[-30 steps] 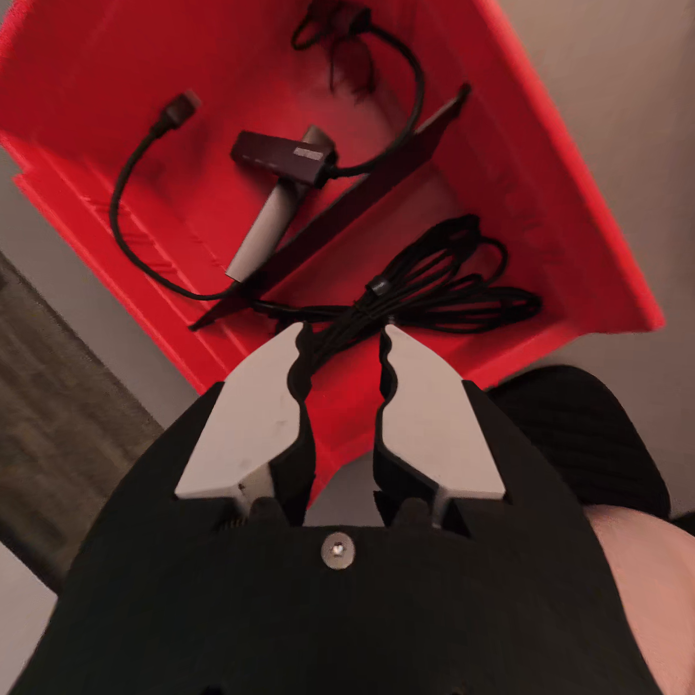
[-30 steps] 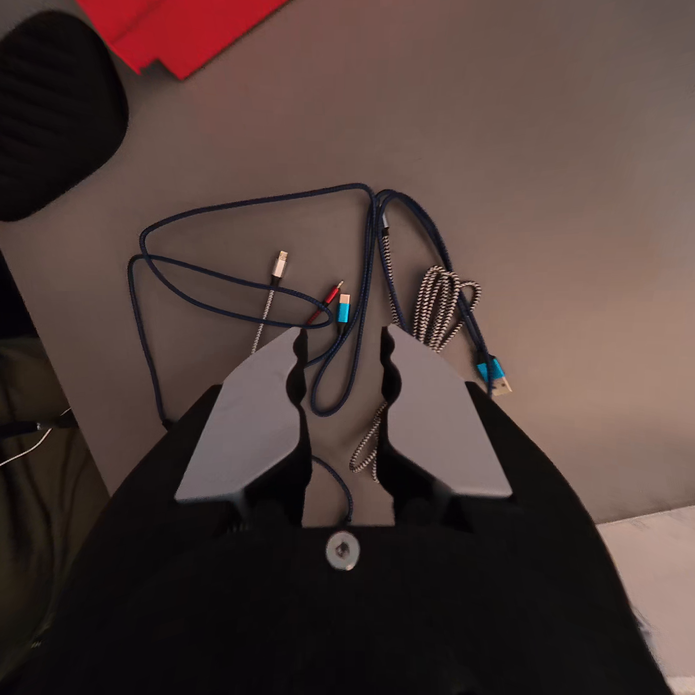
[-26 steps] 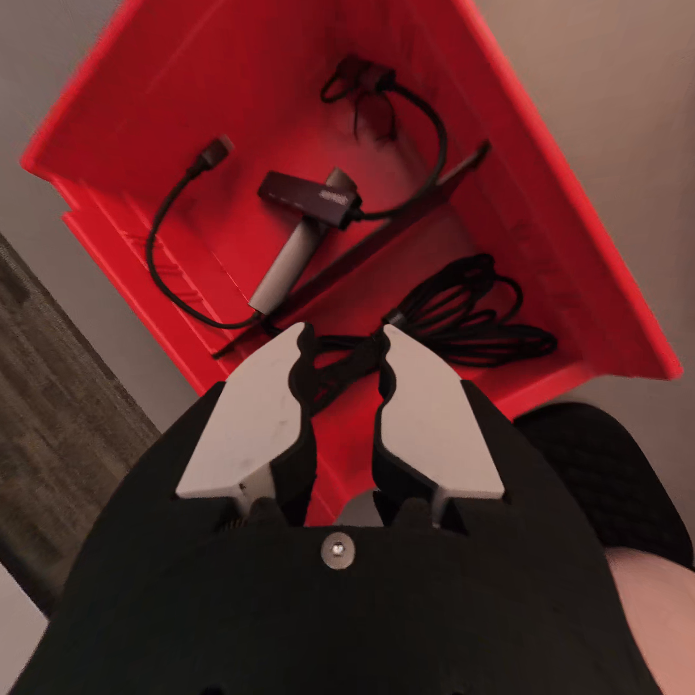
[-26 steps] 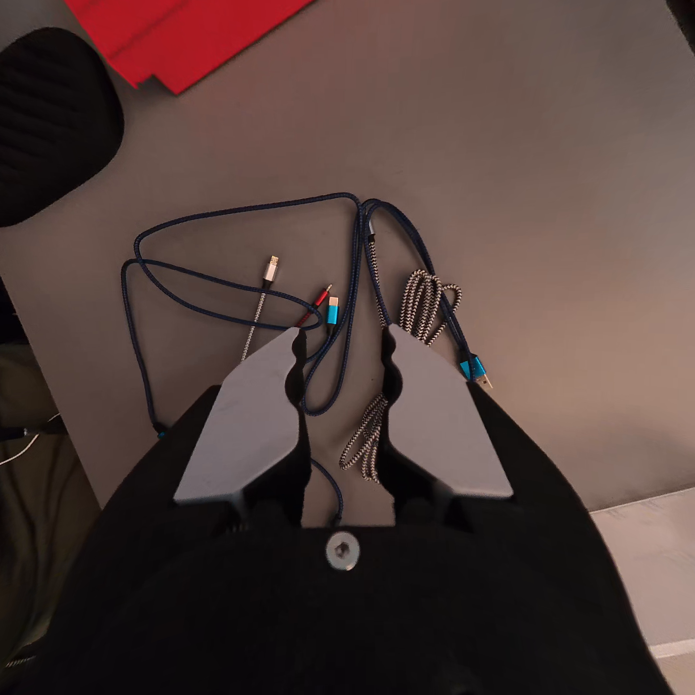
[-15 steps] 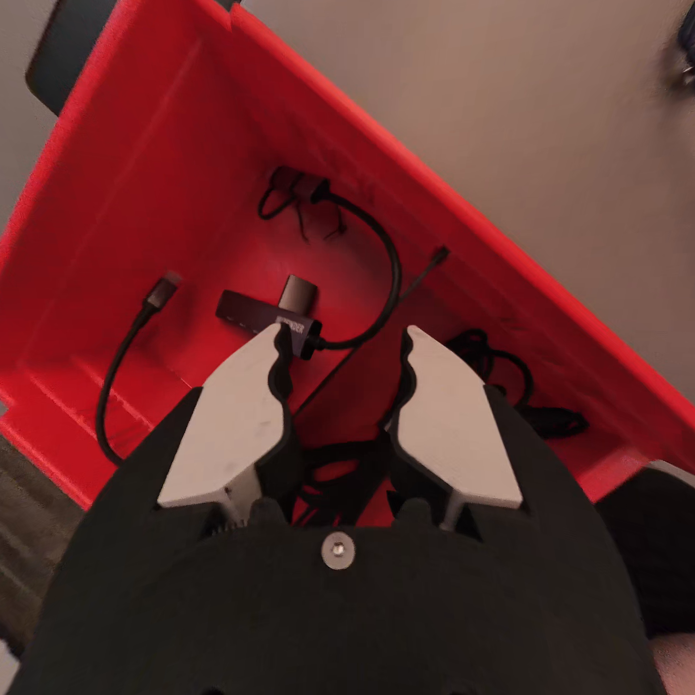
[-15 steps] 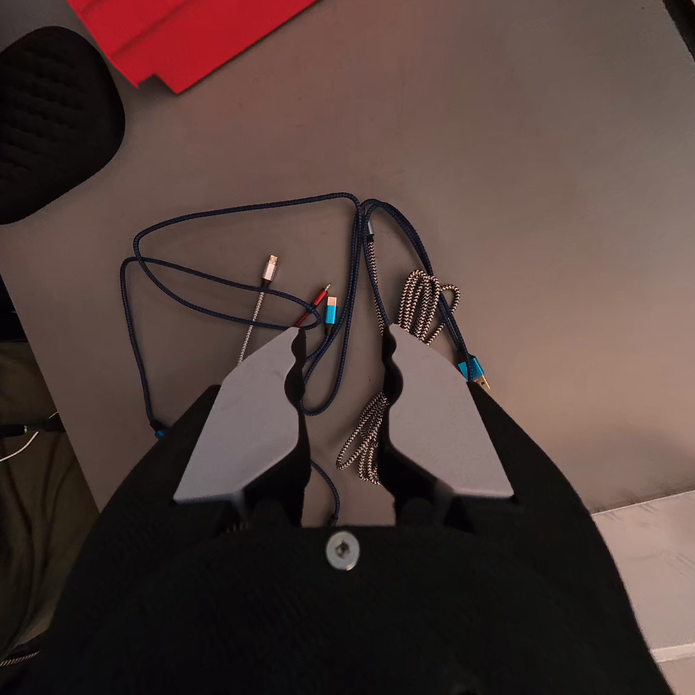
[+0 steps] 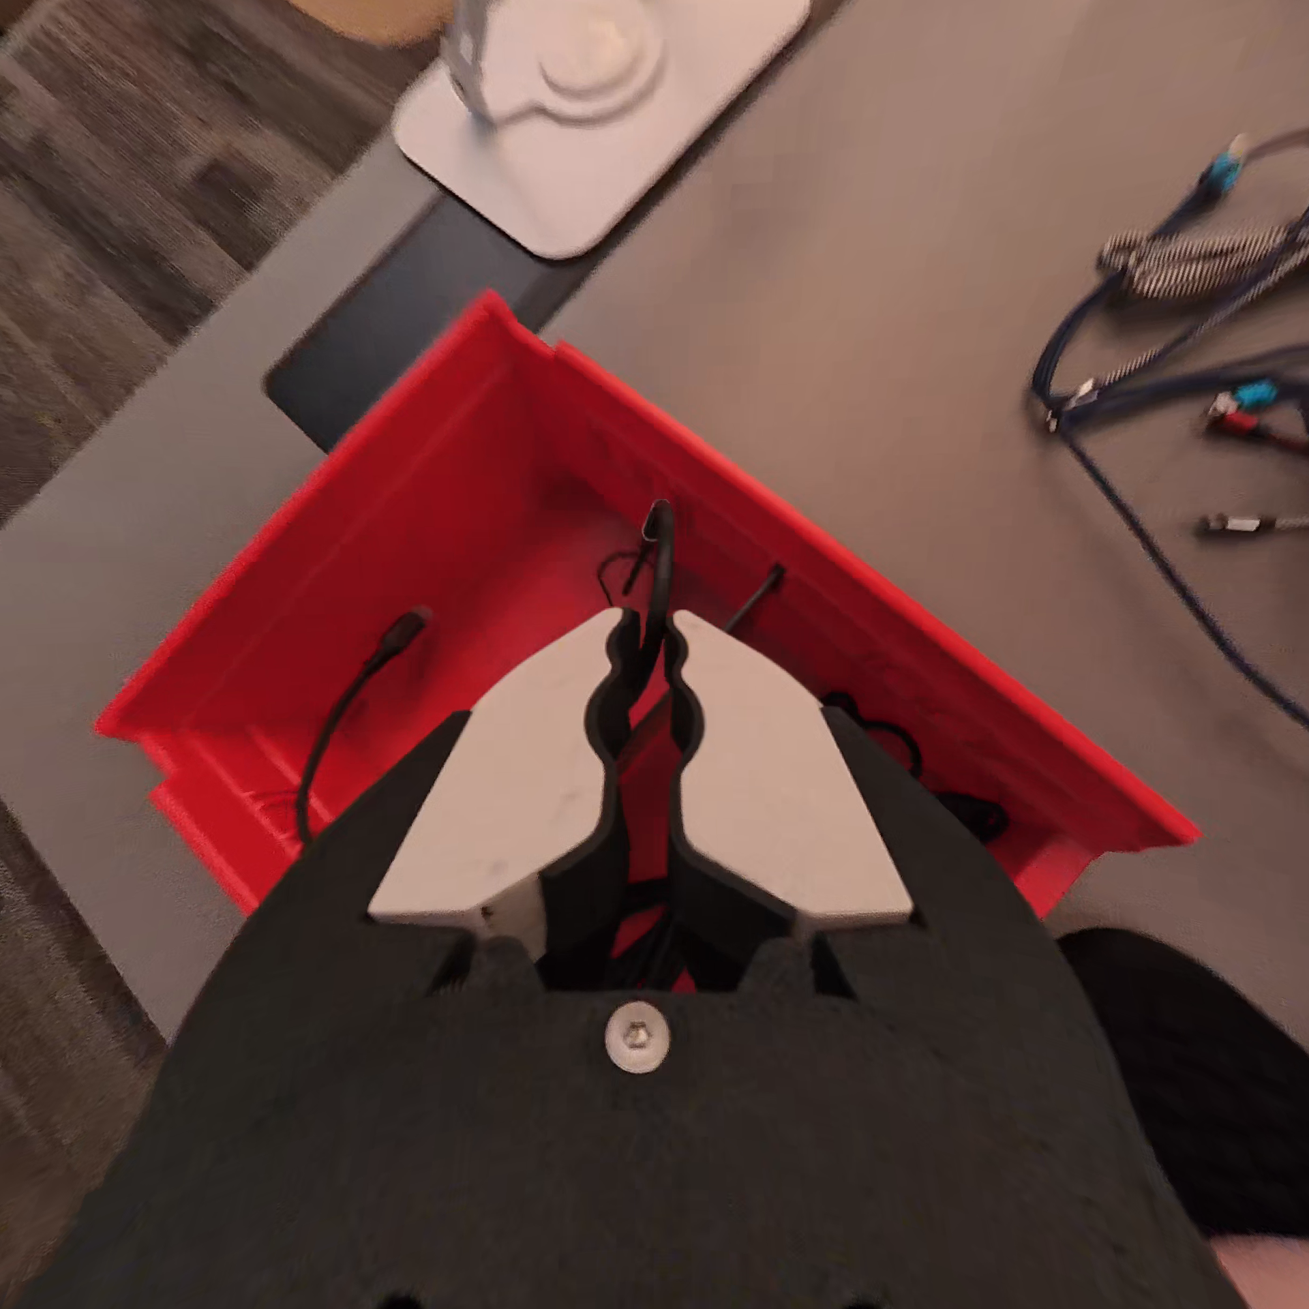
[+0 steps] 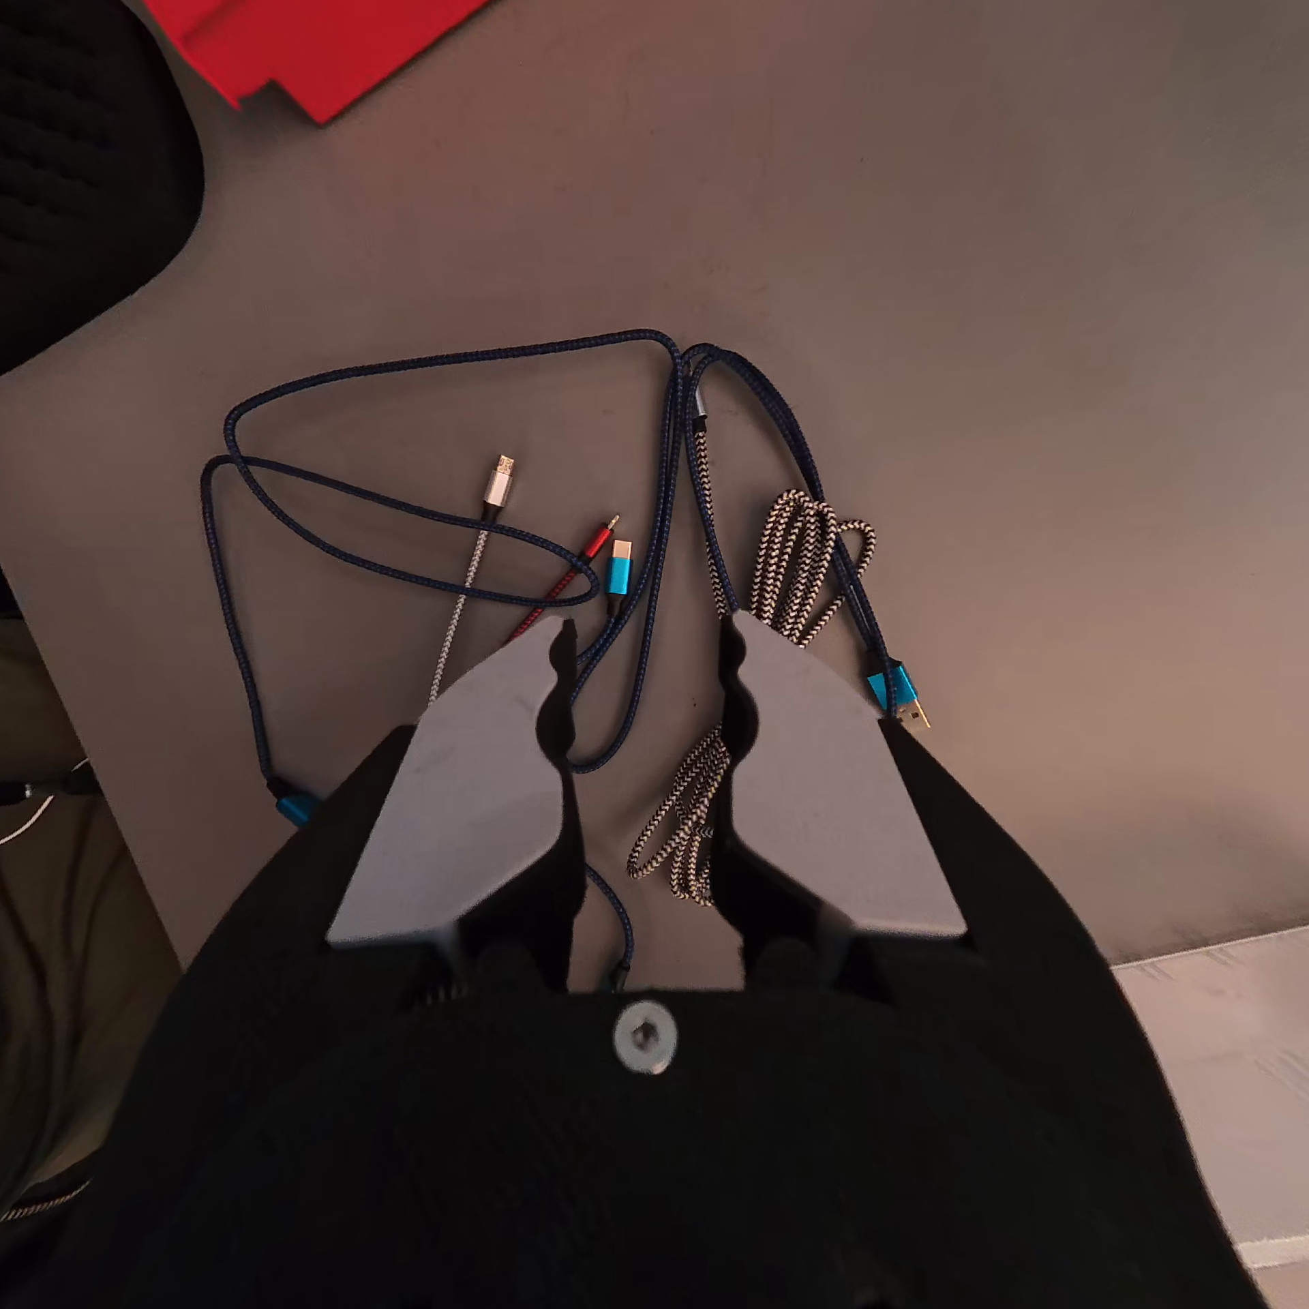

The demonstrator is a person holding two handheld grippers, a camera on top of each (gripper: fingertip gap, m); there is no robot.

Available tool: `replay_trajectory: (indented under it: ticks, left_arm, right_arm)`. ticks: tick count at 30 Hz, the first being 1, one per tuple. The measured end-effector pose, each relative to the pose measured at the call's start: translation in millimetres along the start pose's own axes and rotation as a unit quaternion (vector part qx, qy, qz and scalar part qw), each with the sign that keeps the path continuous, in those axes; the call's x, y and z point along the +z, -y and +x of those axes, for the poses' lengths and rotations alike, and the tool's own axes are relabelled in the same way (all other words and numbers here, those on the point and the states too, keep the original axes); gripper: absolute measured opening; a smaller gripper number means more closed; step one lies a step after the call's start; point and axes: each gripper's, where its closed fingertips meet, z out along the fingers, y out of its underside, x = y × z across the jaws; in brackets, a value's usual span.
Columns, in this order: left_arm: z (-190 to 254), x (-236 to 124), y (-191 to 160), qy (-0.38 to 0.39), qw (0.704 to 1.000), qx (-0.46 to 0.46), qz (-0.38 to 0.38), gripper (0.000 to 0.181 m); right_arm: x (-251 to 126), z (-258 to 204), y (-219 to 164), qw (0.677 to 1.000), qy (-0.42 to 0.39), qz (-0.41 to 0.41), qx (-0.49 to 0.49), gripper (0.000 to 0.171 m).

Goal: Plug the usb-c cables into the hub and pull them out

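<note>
My left gripper [image 7: 643, 616] reaches into the red bin [image 7: 425, 510]. Its jaws stand close together, and the hub's black cable [image 7: 664, 559] arcs up from between the fingertips. The hub itself is hidden under the fingers. A second black cable with a plug [image 7: 407, 627] lies to the left in the bin. My right gripper [image 8: 648, 620] is open and empty, hovering over loose cables on the grey table [image 8: 992, 354]. Ahead of it lie a blue USB-C plug [image 8: 618, 567], a red plug [image 8: 598, 542] and a silver plug [image 8: 500, 482].
A coiled black cable [image 7: 970, 814] and a dark divider strip [image 7: 754, 595] lie in the bin. A white stand base [image 7: 602, 106] sits behind it on a dark slab [image 7: 425, 304]. A black-and-white braided cable [image 8: 800, 567] and a blue USB-A plug [image 8: 894, 690] lie to the right. Between my right fingertips and the blue USB-C plug [image 8: 618, 567] there is roughly 8 cm. It is also in sight in the left wrist view [image 7: 1244, 394].
My left gripper moved forward and down into the bin over the hub, and its jaws closed from wide open. My right gripper stayed open and drifted slightly.
</note>
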Motion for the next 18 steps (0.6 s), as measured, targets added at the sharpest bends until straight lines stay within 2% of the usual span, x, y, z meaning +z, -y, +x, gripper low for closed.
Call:
replay_trajectory:
  ticks: [5, 9, 11, 14, 16, 18]
  left_arm:
    - [-0.5, -42.5, 36.8, 0.02, 0.995, -0.043, 0.088, 0.004]
    - [21.5, -83.5, 85.8, 0.006, 0.977, -0.088, 0.194, 0.003]
    - [43.8, -102.5, 110.3, -0.021, 0.964, -0.095, 0.247, 0.003]
    - [89.5, -123.6, 144.1, -0.106, 0.936, -0.101, 0.319, 0.003]
    - [119.3, -126.2, 158.8, -0.168, 0.92, -0.105, 0.337, 0.003]
    - [141.1, -119.3, 168.5, -0.203, 0.913, -0.105, 0.338, 0.003]
  right_arm:
    - [1.3, 3.7, 1.3, 1.0, -0.008, 0.004, 0.0, 0.039]
    - [-4.1, 4.4, 17.4, 0.998, -0.035, 0.046, -0.031, 0.038]
    - [-12.4, -0.1, 39.1, 0.99, -0.063, 0.105, -0.077, 0.038]
    - [-30.8, -30.4, 79.3, 0.954, -0.089, 0.23, -0.172, 0.045]
    - [-41.3, -58.4, 97.6, 0.921, -0.092, 0.303, -0.225, 0.048]
    - [-47.8, -76.4, 109.0, 0.898, -0.097, 0.36, -0.235, 0.054]
